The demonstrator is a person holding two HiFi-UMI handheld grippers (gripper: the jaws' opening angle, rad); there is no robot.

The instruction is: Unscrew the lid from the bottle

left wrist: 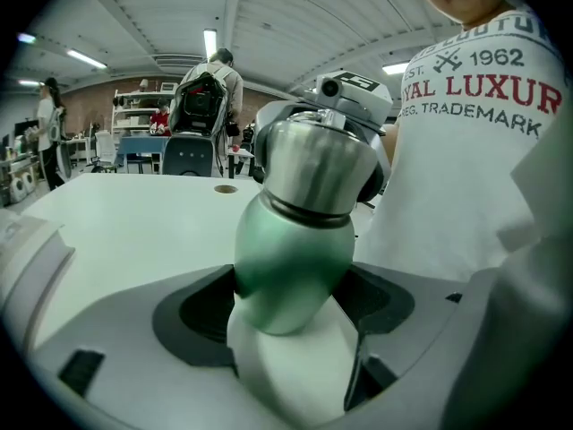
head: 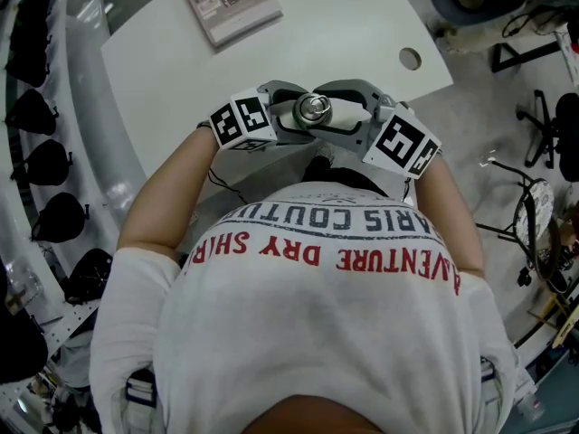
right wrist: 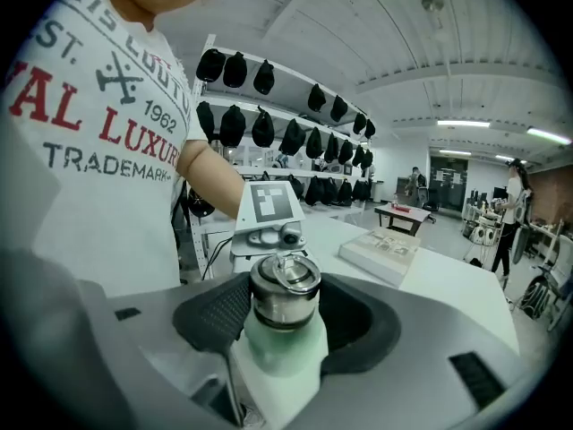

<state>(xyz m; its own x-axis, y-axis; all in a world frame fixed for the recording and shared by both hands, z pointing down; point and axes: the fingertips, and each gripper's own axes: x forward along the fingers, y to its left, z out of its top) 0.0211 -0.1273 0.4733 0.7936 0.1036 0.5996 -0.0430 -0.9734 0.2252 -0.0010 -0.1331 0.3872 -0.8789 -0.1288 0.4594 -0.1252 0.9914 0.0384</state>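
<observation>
A pale green bottle (left wrist: 286,253) with a steel lid (head: 314,108) is held up in front of the person's chest, above the near edge of the white table (head: 344,34). My left gripper (left wrist: 291,298) is shut on the bottle's green body, and both jaws touch its sides. From the opposite side, my right gripper (right wrist: 282,316) is shut on the steel lid (right wrist: 284,298), with its dark pads (right wrist: 219,316) against it. A ring handle lies flat on the lid's top. In the head view the left gripper (head: 288,123) and right gripper (head: 348,123) meet around the lid.
A book (head: 231,3) lies at the table's far side, also in the right gripper view as the book (right wrist: 380,253). A round cable hole (head: 410,59) sits near the table's right edge. Racks of black caps (head: 36,116) stand at left, and chairs and stands (head: 543,134) at right.
</observation>
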